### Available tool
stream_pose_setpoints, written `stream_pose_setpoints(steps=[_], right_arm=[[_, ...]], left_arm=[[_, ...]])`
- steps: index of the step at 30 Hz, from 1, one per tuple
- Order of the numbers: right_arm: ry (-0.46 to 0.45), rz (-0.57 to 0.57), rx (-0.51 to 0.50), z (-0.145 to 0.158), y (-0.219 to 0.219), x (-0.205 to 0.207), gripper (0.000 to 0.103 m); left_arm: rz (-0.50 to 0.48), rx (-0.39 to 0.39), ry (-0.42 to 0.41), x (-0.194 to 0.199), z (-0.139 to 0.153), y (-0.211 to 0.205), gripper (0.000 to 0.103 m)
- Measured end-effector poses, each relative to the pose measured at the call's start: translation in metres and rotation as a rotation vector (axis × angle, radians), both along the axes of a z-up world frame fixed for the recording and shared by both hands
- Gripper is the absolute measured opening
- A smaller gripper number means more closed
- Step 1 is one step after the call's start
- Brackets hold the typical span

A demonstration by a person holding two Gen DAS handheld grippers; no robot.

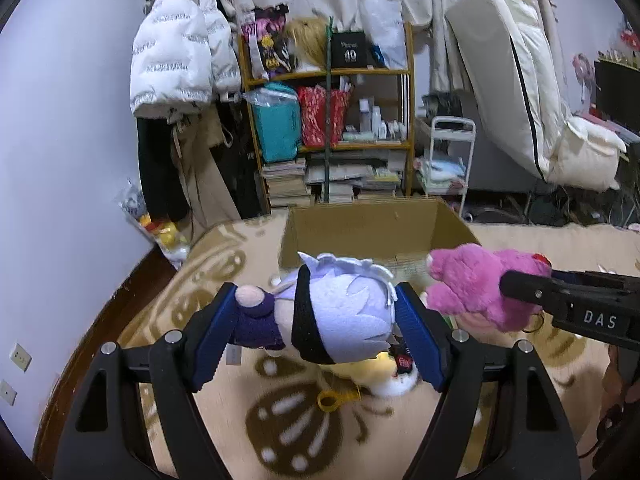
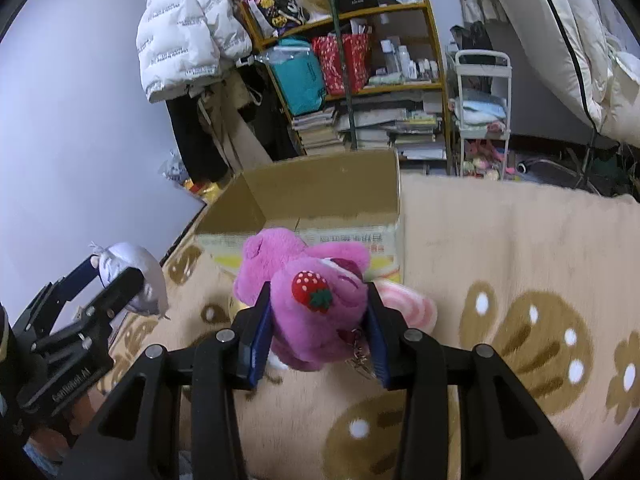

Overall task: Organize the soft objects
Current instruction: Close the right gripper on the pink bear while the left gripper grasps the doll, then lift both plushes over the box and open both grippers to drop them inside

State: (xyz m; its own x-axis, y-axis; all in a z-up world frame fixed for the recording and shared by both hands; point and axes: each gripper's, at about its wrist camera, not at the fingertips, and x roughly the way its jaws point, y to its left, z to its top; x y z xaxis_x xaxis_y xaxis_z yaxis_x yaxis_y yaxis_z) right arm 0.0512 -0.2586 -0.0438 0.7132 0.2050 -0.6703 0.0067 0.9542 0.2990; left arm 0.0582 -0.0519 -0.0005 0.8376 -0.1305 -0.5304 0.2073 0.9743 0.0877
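Note:
My left gripper (image 1: 320,316) is shut on a plush doll (image 1: 344,312) with pale lilac hair, a black band and a dark purple body, held above the rug. My right gripper (image 2: 320,320) is shut on a pink plush bear (image 2: 316,300) with a strawberry patch and a metal key ring. The same bear (image 1: 476,288) shows at the right of the left wrist view, and the lilac doll (image 2: 132,280) at the left of the right wrist view. An open cardboard box (image 1: 360,232) (image 2: 320,200) stands just beyond both toys.
A beige rug (image 2: 500,260) with brown flower patterns covers the floor. A yellow and white plush (image 1: 384,376) and a yellow ring (image 1: 332,402) lie under the left gripper; a pink striped plush (image 2: 404,304) lies beside the bear. A cluttered shelf (image 1: 332,120), hanging coats (image 1: 180,64) and a white cart (image 2: 484,112) stand behind.

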Motion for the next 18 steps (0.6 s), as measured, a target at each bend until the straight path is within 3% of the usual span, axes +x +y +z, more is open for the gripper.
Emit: stream_pose_setpoints(steps=[13,18], right_arm=[[-0.075,-0.016,-0.036,0.029,-0.019,0.059,0.044],[-0.105,0.001,-0.068,0.036,-0.017,0.084,0.044]], left_arm=[[-0.001,0.032,-0.109,0.071,0.024,-0.018,0.077],[-0.013,0.008,-0.109,0.093,0.024,-0.023,0.077]])
